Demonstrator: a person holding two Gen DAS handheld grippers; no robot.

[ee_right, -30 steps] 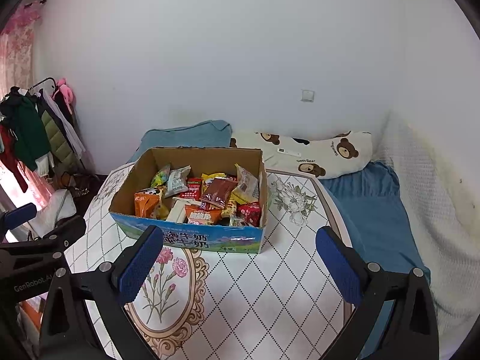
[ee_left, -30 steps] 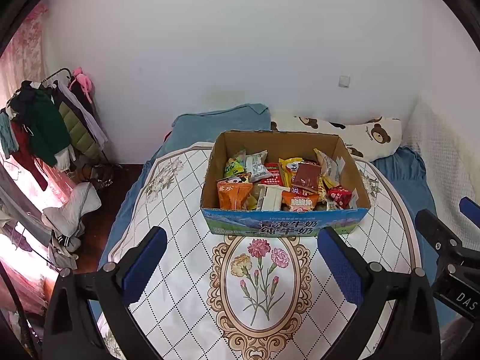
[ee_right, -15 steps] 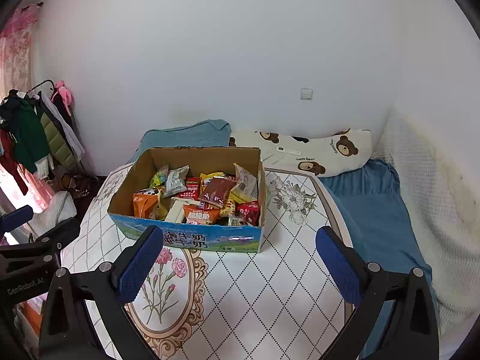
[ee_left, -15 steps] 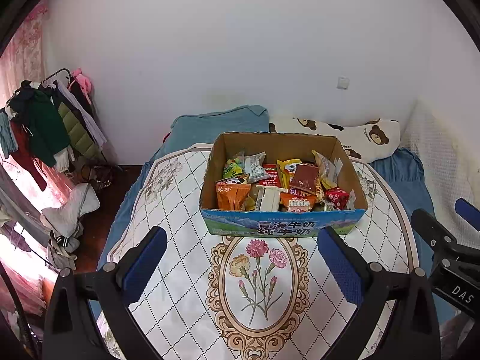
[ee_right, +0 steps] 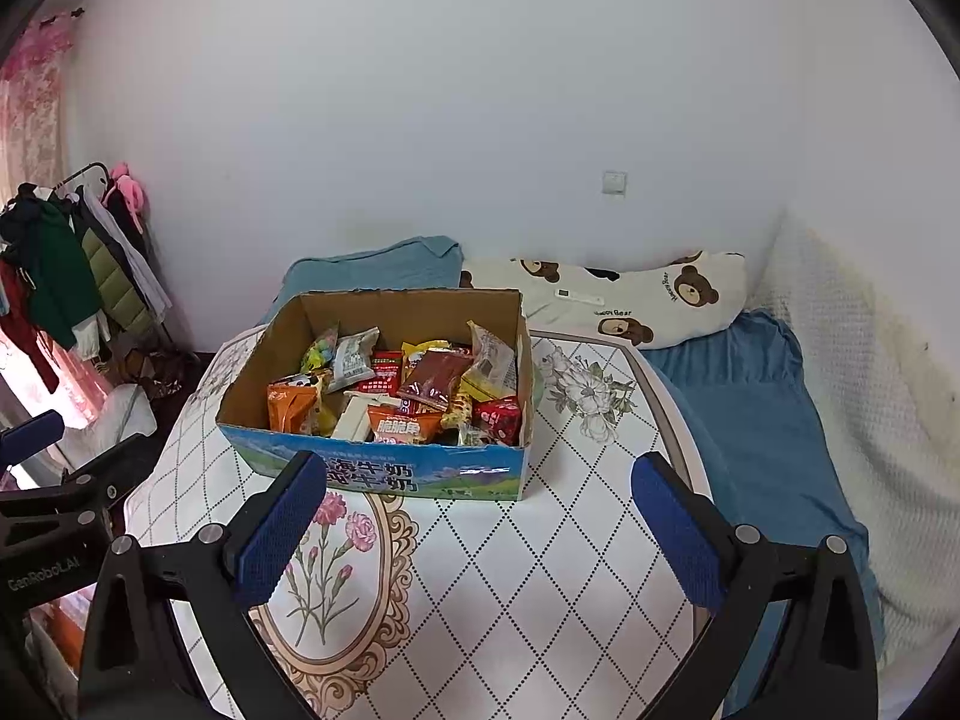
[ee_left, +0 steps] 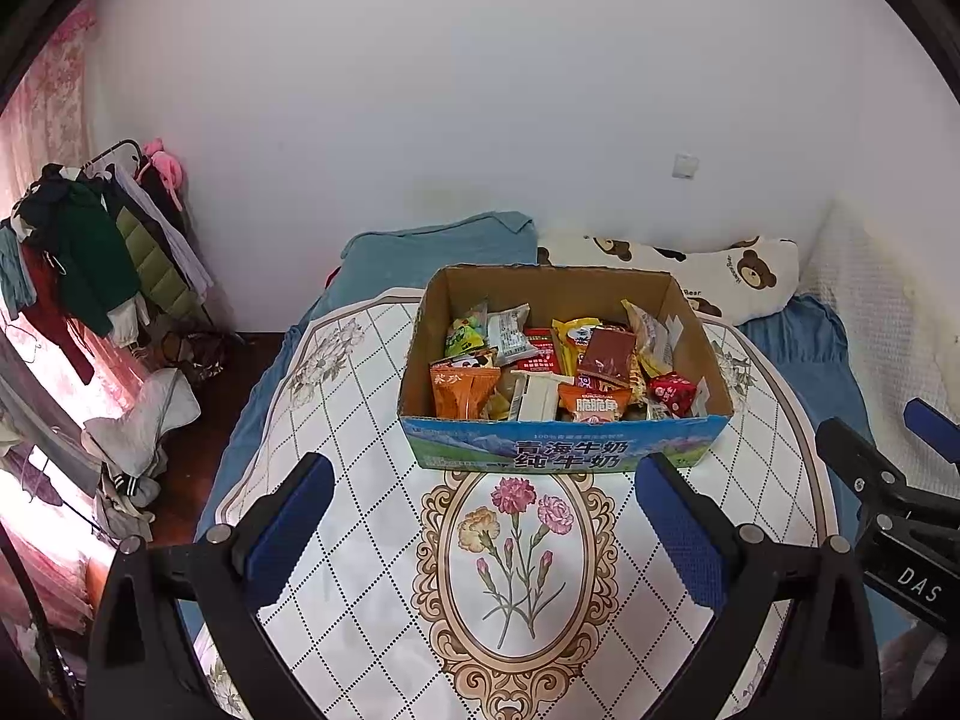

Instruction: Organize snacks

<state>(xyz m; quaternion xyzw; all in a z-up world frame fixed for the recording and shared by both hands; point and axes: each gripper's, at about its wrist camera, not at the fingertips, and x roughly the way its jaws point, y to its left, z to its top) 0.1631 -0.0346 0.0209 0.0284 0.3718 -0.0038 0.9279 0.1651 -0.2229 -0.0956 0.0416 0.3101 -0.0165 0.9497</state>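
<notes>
We see on our left gripper (ee_left: 483,525) and right gripper (ee_right: 477,525) black angular frames with silver screws, blue ribbed pads (ee_left: 288,531), and white lettering.

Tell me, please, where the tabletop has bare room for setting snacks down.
Free: the floral white tablecloth left of the blue-fronted cardboard snack box, the carnation oval in front of it, and the diamond-patterned strip to its right. Crowded: inside the box, heaped with packets.
</notes>
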